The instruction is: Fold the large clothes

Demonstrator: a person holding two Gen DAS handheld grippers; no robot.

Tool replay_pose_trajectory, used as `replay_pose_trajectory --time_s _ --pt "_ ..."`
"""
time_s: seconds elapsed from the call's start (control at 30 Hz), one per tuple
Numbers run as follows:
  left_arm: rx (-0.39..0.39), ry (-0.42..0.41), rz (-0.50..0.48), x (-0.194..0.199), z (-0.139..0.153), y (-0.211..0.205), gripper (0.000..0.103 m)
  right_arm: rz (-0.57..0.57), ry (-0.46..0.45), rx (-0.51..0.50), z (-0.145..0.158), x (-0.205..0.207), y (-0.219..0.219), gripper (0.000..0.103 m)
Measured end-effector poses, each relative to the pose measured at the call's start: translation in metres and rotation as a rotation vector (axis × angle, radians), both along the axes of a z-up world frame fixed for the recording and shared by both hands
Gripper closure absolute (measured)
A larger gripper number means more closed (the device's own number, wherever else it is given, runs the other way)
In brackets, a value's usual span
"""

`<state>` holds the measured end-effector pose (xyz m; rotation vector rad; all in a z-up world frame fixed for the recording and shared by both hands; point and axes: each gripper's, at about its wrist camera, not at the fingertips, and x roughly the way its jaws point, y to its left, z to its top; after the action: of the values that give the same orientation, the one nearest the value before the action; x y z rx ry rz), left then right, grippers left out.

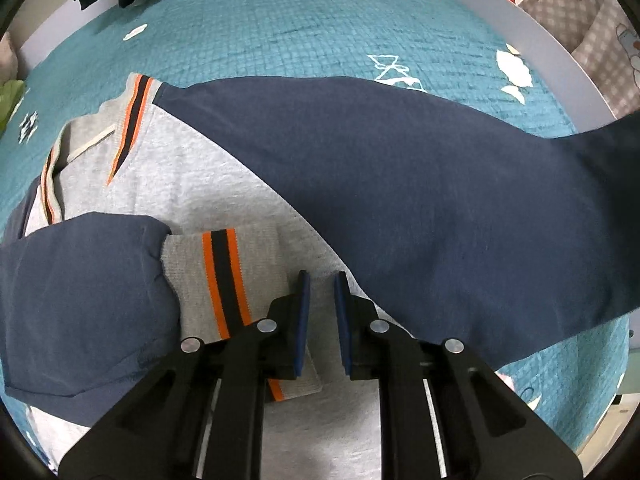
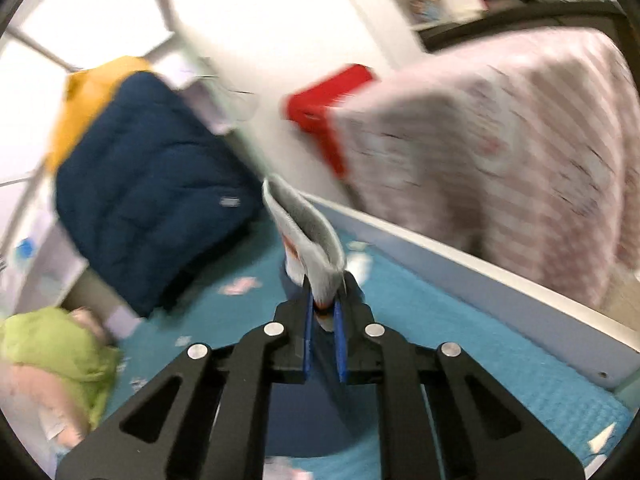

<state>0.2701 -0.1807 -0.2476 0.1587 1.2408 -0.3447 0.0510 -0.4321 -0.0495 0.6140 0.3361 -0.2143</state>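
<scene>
A grey sweatshirt [image 1: 168,172] with navy sleeves and orange-black striped trim lies on the teal bedspread [image 1: 320,32]. One navy sleeve [image 1: 80,300] is folded across the body, its grey cuff [image 1: 232,280] lying flat. My left gripper [image 1: 320,284] hovers just above that cuff, its jaws a little apart and empty. The other navy sleeve [image 1: 420,200] stretches up to the right, lifted. My right gripper [image 2: 324,304] is shut on that sleeve's grey cuff [image 2: 308,236] and holds it in the air; this view is blurred.
A white bed rail [image 2: 480,276] runs along the right side. A navy puffer jacket [image 2: 152,188] and a yellow garment hang at the far end. A pink checked quilt [image 2: 500,152] lies beyond the rail. A green-clad doll [image 2: 52,356] lies at the left.
</scene>
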Motion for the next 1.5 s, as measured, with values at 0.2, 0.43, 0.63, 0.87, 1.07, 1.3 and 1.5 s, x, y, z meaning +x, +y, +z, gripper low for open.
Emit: replay_pose_trajectory --time_s 0.2,0.43,0.63,0.87,1.07,1.3,1.5 --pt "-0.031 0.07 0.024 0.004 0.023 0.01 0.088 0.187 -0.039 -0.078 0.044 0.038 0.094 0.095" --pt "-0.165 -0.042 0.188 -0.017 0.093 0.127 0.088 0.38 0.025 -0.143 0.03 0.088 0.207 0.095" --pt "-0.095 -0.056 0.434 -0.036 0.094 0.267 0.088 0.681 0.221 -0.138 -0.038 0.123 0.316 0.065" --pt "-0.041 0.043 0.615 -0.054 0.061 0.356 0.084 0.674 0.304 -0.24 -0.071 0.11 0.336 0.011" --pt "-0.104 0.072 0.531 -0.041 0.049 0.321 0.04 0.422 0.449 -0.237 -0.096 0.113 0.249 0.011" --pt "-0.183 0.149 0.411 -0.013 0.03 0.262 0.027 0.232 0.528 0.206 -0.121 0.077 0.141 0.011" --pt "-0.288 0.233 0.507 0.014 0.018 0.267 0.096 0.299 0.536 0.386 -0.148 0.083 0.133 0.028"
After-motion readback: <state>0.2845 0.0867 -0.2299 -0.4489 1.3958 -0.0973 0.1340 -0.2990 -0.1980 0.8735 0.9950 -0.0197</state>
